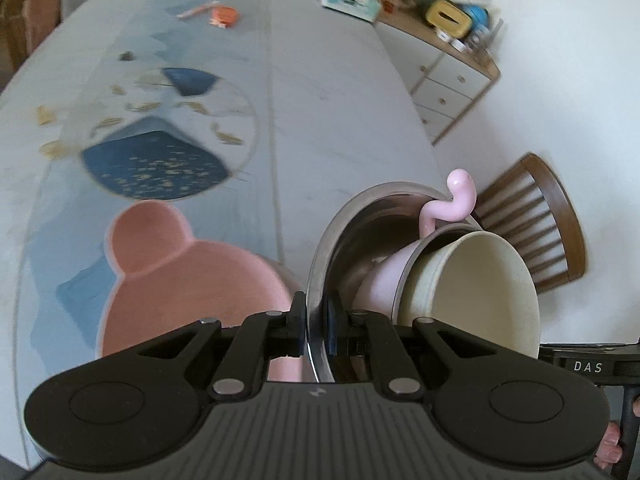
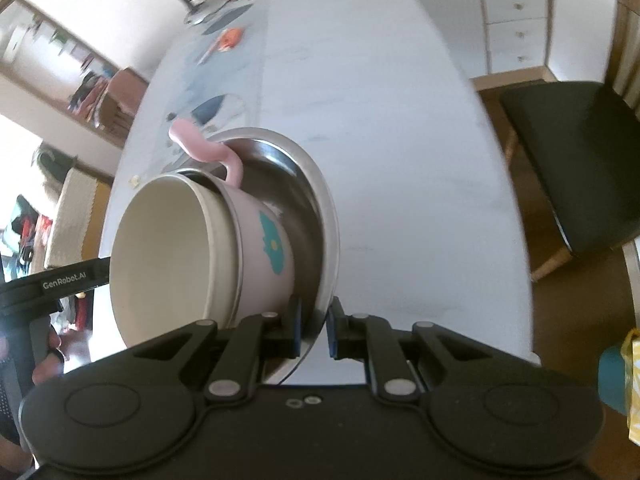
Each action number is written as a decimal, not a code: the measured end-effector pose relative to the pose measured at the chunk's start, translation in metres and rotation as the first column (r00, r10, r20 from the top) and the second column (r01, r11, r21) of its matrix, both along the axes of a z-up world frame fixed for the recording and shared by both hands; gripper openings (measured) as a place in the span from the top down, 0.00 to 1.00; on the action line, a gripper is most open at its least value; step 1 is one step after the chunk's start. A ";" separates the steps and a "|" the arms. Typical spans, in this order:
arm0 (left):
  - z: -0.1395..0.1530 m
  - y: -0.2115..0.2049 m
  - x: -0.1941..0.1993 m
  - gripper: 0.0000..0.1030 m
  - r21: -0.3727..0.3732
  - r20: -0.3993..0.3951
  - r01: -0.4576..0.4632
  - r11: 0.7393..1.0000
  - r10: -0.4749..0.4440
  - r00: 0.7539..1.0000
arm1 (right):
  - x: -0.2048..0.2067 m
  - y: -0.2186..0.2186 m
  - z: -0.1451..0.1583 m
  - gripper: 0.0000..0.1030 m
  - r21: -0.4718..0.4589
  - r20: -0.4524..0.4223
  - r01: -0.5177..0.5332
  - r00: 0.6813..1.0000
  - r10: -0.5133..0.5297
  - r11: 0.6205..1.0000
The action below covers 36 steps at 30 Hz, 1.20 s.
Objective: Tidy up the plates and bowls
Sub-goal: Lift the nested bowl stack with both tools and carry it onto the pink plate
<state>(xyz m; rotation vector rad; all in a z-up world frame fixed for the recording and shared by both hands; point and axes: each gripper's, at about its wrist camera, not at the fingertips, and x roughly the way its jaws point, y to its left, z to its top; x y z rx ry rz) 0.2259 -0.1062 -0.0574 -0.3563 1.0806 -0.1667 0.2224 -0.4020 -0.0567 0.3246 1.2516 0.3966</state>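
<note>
A steel bowl (image 1: 352, 232) is held tilted above the table, with a pink mug-like bowl (image 1: 380, 280) with a curled handle (image 1: 460, 196) nested in it, and a cream bowl (image 1: 480, 292) inside that. My left gripper (image 1: 314, 328) is shut on the steel bowl's rim. My right gripper (image 2: 314, 330) is shut on the opposite rim of the same steel bowl (image 2: 316, 196); the pink bowl (image 2: 264, 256) with a teal flower and the cream bowl (image 2: 168, 256) show there too. A pink bear-shaped plate (image 1: 188, 280) lies on the table left of the stack.
The long table (image 1: 320, 100) has a patterned mat (image 1: 156, 140), an orange item (image 1: 224, 16) and clutter at the far end. A wooden chair (image 1: 536, 220) and a drawer cabinet (image 1: 448, 76) stand to the right. A dark-seated chair (image 2: 572, 160) stands right of the table.
</note>
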 end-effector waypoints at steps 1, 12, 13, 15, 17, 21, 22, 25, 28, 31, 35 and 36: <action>0.001 0.006 -0.003 0.91 0.002 0.002 -0.013 1.000 0.013 1.000 | 0.001 0.006 0.000 0.88 0.000 0.001 -0.014 1.000 0.014 1.000; -0.002 0.069 -0.031 0.91 0.041 -0.005 -0.124 0.991 0.125 0.992 | 0.009 0.081 -0.006 0.87 -0.005 0.003 -0.144 0.990 0.144 0.990; -0.003 0.074 -0.033 0.91 0.046 -0.007 -0.131 0.990 0.131 0.991 | 0.010 0.087 -0.008 0.87 -0.007 0.000 -0.153 0.988 0.153 0.988; -0.006 0.084 -0.036 0.91 0.053 -0.012 -0.142 0.988 0.143 0.990 | 0.009 0.098 -0.011 0.87 -0.008 -0.002 -0.166 0.986 0.166 0.986; -0.008 0.093 -0.039 0.91 0.055 -0.016 -0.149 0.987 0.150 0.989 | 0.008 0.107 -0.015 0.87 -0.007 -0.006 -0.175 0.985 0.175 0.985; -0.011 0.107 -0.045 0.91 0.071 -0.021 -0.152 0.986 0.154 0.988 | 0.002 0.120 -0.019 0.87 -0.004 -0.009 -0.191 0.982 0.191 0.982; -0.013 0.109 -0.046 0.91 0.073 -0.024 -0.153 0.986 0.155 0.988 | 0.001 0.123 -0.021 0.87 -0.005 -0.010 -0.192 0.981 0.192 0.981; -0.018 0.113 -0.046 0.91 0.083 -0.027 -0.148 0.985 0.151 0.988 | -0.001 0.128 -0.025 0.87 -0.009 -0.015 -0.196 0.980 0.196 0.981; -0.022 0.114 -0.047 0.91 0.099 -0.025 -0.136 0.986 0.139 0.990 | -0.003 0.131 -0.029 0.87 -0.021 -0.020 -0.196 0.980 0.196 0.980; -0.025 0.115 -0.046 0.91 0.104 -0.027 -0.126 0.987 0.129 0.991 | -0.005 0.132 -0.034 0.87 -0.027 -0.026 -0.198 0.980 0.198 0.980; -0.029 0.114 -0.045 0.91 0.114 -0.029 -0.113 0.987 0.117 0.993 | -0.007 0.133 -0.038 0.87 -0.029 -0.027 -0.199 0.980 0.199 0.979; -0.030 0.114 -0.045 0.91 0.111 -0.032 -0.111 0.988 0.115 0.993 | -0.007 0.133 -0.039 0.87 -0.031 -0.029 -0.199 0.980 0.198 0.980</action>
